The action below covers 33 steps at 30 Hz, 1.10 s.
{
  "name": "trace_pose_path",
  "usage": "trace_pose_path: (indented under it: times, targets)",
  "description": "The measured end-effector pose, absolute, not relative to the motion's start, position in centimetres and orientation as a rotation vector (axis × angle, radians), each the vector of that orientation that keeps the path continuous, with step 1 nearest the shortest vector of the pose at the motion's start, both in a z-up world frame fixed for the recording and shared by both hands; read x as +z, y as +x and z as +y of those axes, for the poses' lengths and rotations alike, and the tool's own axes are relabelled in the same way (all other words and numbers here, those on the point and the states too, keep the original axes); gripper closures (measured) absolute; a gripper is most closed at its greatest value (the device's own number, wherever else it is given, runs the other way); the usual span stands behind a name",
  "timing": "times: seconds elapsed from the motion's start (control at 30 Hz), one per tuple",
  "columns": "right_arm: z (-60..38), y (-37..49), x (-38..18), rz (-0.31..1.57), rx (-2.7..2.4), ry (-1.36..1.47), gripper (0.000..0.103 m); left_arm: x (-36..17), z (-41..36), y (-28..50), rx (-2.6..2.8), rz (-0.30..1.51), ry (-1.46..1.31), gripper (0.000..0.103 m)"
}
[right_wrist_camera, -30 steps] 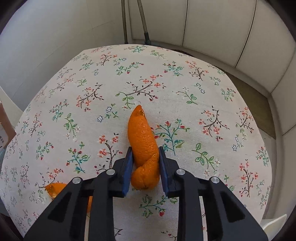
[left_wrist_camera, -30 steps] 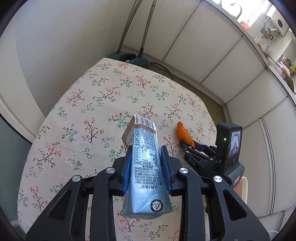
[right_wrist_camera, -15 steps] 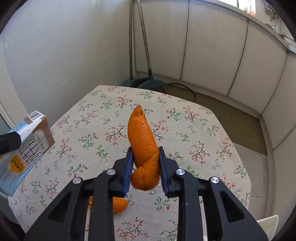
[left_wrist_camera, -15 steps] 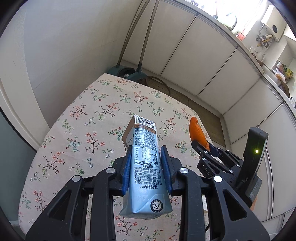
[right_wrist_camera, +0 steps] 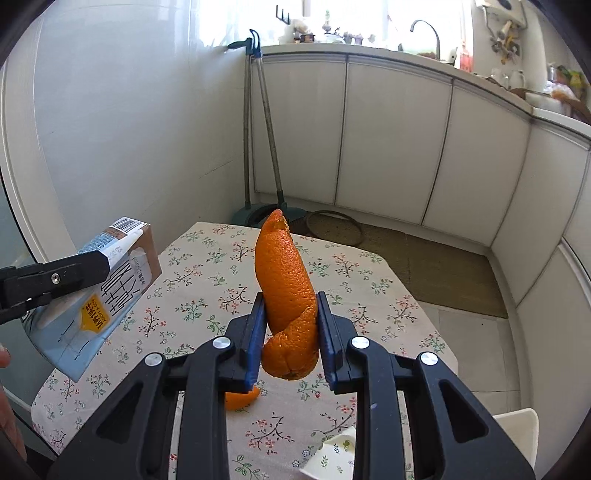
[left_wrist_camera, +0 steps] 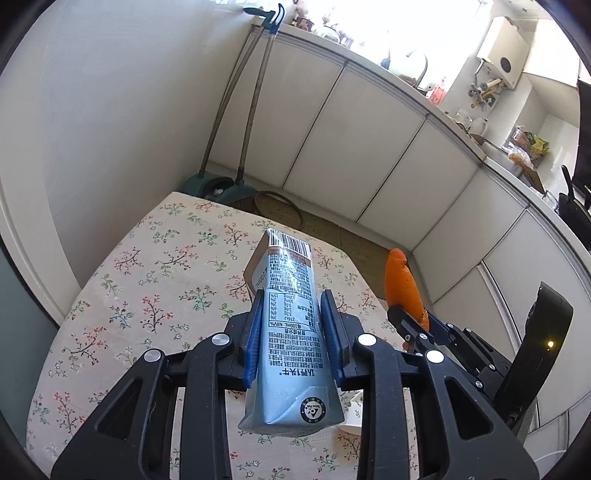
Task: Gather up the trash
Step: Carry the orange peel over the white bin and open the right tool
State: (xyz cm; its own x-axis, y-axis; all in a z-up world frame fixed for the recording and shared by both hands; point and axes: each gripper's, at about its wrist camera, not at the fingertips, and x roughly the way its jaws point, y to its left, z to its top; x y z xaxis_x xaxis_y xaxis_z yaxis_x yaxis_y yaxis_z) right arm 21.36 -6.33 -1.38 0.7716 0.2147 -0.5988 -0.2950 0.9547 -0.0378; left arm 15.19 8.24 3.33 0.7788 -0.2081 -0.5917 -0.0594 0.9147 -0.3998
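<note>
As I had lifted both hands higher than a second before, the table lay well below me and I saw much more of the room. My left gripper was closed on the blue drink carton, which stood up between the blue pads. My right gripper was clamped on a long piece of orange peel, and this had left the cloth, where it rested one second before. So I judged two pieces of trash were collected and ready to carry away. A second, smaller peel remained on the flowered cloth below my right gripper, and something white lay at the near edge. Farther off, a broom and dustpan leaned in the corner, and white cupboards ran under a counter with a tap.
</note>
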Motion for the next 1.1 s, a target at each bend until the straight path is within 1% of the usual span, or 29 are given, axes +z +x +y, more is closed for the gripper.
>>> trace_pose_path:
  times: [0.17, 0.53, 1.1]
  targets:
    - [-9.6, 19.0, -1.1, 0.630, 0.208, -0.090, 0.077, 3.9, 5.6, 14.5, -0.142, 0.647, -0.368, 0.075]
    - [-17.7, 15.2, -0.6, 0.614, 0.057, -0.018, 0.077, 3.7, -0.9, 13.8, -0.267, 0.641, -0.300, 0.075]
    - [-31.2, 12.4, -1.8, 0.636, -0.256, 0.097, 0.075, 1.3, -10.1, 13.7, -0.398, 0.698, -0.185, 0.075]
